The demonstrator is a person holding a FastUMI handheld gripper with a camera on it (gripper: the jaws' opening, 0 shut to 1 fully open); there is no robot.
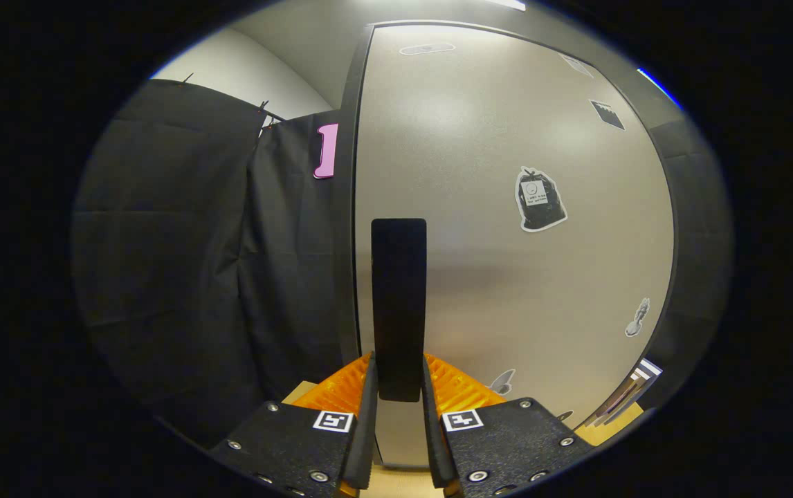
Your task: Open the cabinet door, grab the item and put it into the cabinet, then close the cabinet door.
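Here the hand-held gripper (398, 387) pinches the black handle (398, 304) of the grey cabinet door (507, 263), black cloth wall (196, 263) alongside.

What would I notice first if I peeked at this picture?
First, the tall black handle standing upright on the pale cabinet door, with the gripper closed on its lower end, a finger on each side. Next, the stickers on the door, especially the black bag sticker beyond the fingers.

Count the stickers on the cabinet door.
6 on the cabinet door: two near the top right, one mid-door, one at the right edge, two low beside the gripper, shut on the handle. Fingers may hide more.
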